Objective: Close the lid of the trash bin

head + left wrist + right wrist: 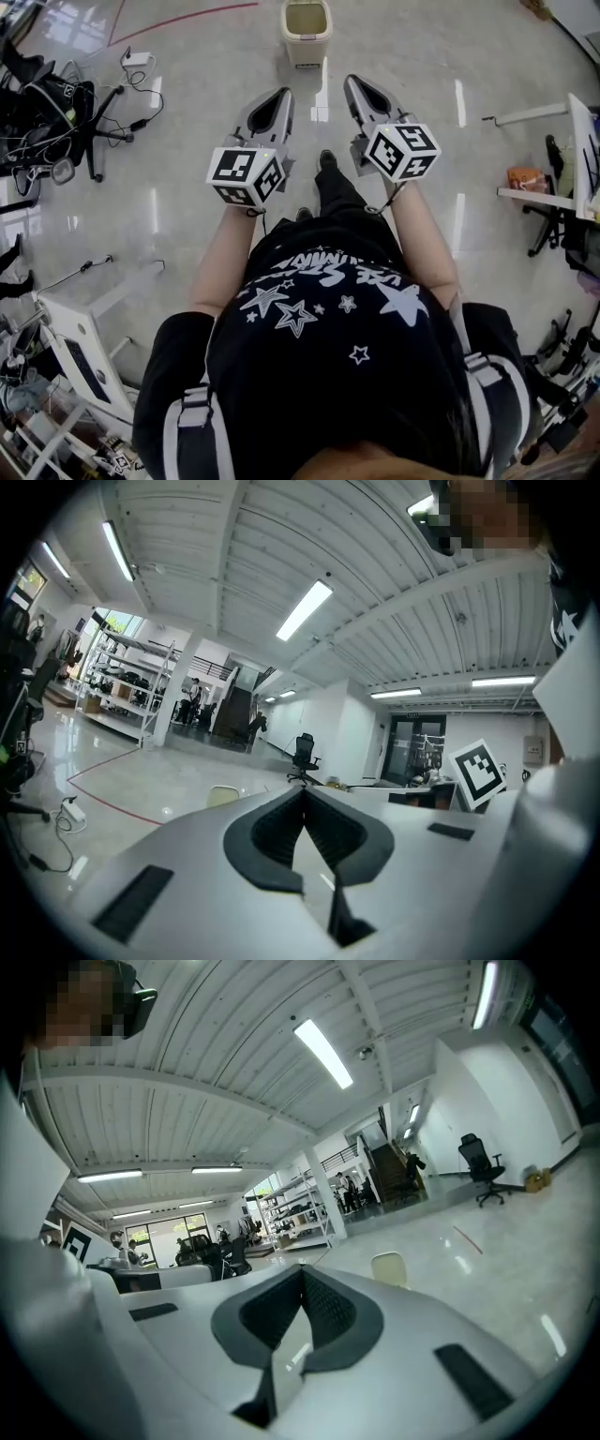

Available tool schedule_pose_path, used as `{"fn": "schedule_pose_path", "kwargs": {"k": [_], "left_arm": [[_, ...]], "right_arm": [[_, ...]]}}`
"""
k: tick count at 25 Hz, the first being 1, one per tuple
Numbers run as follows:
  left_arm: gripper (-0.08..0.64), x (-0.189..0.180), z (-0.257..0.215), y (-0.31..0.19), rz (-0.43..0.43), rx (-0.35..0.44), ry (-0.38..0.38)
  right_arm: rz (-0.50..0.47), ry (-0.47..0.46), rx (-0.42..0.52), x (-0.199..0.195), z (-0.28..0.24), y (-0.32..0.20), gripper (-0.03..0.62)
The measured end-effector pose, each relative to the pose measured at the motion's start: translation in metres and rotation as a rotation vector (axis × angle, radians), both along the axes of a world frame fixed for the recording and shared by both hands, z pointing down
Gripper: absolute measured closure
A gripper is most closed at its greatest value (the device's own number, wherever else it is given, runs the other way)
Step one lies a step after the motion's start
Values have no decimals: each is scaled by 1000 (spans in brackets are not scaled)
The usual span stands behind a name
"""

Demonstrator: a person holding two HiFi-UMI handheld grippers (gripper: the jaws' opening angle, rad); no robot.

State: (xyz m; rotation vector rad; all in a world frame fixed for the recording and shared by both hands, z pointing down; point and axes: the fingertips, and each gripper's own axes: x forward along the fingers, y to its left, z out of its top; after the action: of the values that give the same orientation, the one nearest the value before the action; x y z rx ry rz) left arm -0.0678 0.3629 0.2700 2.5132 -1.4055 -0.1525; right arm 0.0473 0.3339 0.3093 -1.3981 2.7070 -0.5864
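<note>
A cream trash bin [307,33] stands on the glossy floor straight ahead, at the top of the head view. Its top looks open, with the inside showing. Both grippers are held side by side at waist height, pointing toward the bin and well short of it. The left gripper [279,96] is shut with nothing in it, and so is the right gripper [354,84]. In the left gripper view the bin [222,796] peeks over the jaws at the left. The right gripper view shows the bin [388,1267] to the right of the jaws.
A black office chair with tangled cables [56,112] stands at the left. A white desk frame [84,337] is near my left side. White desks and a chair [562,187] line the right. A red line [187,19] crosses the floor far left of the bin.
</note>
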Motion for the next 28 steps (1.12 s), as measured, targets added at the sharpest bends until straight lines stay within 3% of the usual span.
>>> {"fn": "schedule_pose_path", "kwargs": {"k": [16,28], "left_arm": [[549,43,16,-160,-60,-63,-56],[549,48,25,-217,-103,-85,-73]], "right_arm": [[-52,-14,-62,50,18,-173,591],[-83,-3,-87,67,27,-236,591]]}}
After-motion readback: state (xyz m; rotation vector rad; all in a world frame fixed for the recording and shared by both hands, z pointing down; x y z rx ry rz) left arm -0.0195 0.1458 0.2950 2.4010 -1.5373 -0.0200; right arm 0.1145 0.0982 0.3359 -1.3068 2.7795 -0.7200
